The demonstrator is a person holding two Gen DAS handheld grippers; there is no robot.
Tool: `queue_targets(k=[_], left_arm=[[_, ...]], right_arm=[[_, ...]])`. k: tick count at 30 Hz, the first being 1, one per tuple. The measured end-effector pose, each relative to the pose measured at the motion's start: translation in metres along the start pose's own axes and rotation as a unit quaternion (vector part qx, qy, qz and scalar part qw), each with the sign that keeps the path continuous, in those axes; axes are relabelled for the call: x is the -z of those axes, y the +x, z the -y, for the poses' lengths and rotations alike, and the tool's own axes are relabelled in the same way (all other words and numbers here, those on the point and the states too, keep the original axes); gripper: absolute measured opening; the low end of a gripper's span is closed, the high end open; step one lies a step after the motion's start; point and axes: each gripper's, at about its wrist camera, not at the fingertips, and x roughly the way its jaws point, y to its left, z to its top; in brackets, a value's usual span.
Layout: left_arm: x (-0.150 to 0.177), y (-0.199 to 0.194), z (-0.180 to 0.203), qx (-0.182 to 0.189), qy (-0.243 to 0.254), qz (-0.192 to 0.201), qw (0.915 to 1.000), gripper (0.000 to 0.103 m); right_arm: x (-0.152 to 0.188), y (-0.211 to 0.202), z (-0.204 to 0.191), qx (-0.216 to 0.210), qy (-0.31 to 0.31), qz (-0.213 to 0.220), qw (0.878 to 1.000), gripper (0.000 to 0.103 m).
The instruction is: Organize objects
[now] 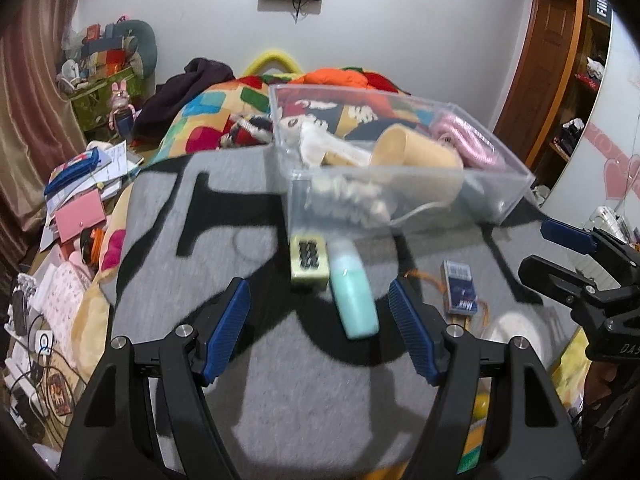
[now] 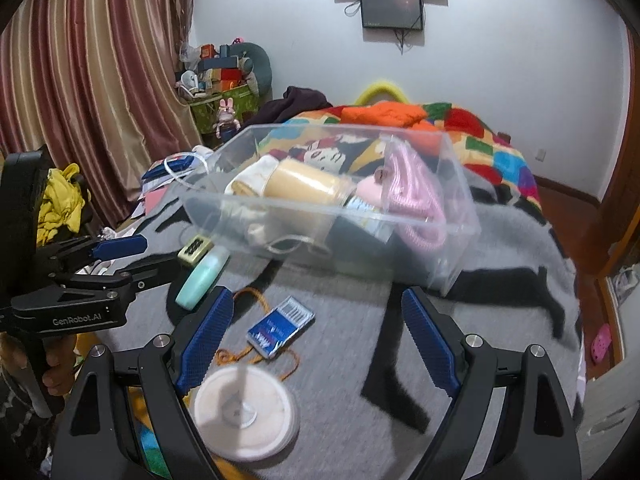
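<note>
1. L gripper [image 1: 320,320] stood wide w/ nothing held. We saw the mint bottle [image 1: 354,294] lying on the grey blanket [image 1: 180,272] between its blue pads [image 1: 230,328], not touching either.
2. The cream tile [image 1: 309,263] w/ black marks lay just left of the bottle's far end, touching it.
3. Behind both sat the clear bin [image 1: 516,192], holding a paper cup [image 1: 416,150], a pink coiled cord [image 1: 468,140] & white bits.
4. R gripper [image 2: 316,340] also stood wide & empty, over bare blanket. The blue box [image 2: 280,330] lay on an orange string [image 2: 256,296] just inside its left pad; the white lid [image 2: 246,416] lay below that pad.
5. Room: striped curtain [image 2: 80,100] left, patchwork quilt [image 2: 480,140] behind the bin, wall screen [image 2: 392,10] above.
</note>
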Motion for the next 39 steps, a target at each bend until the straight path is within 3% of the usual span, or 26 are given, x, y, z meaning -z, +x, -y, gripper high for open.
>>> queue_targets(k=[13, 36, 39], left_arm=[[0.025, 0.006, -0.013, -0.003, -0.027, -0.035, 0.9990, 0.072], [0.034, -0.002, 0.003, 0.017, -0.020, -0.036, 0.9990, 0.072], [0.035, -0.007, 0.005, 0.023, -0.021, -0.034, 0.9989, 0.072]], right_arm=[[0.030, 0.005, -0.010, -0.028, 0.010, -0.044, 0.999, 0.084], [0.047, 0.010, -0.026, -0.077, 0.015, -0.068, 0.995, 0.084], [0.049, 0.014, -0.031, -0.060, 0.002, -0.069, 0.996, 0.084]])
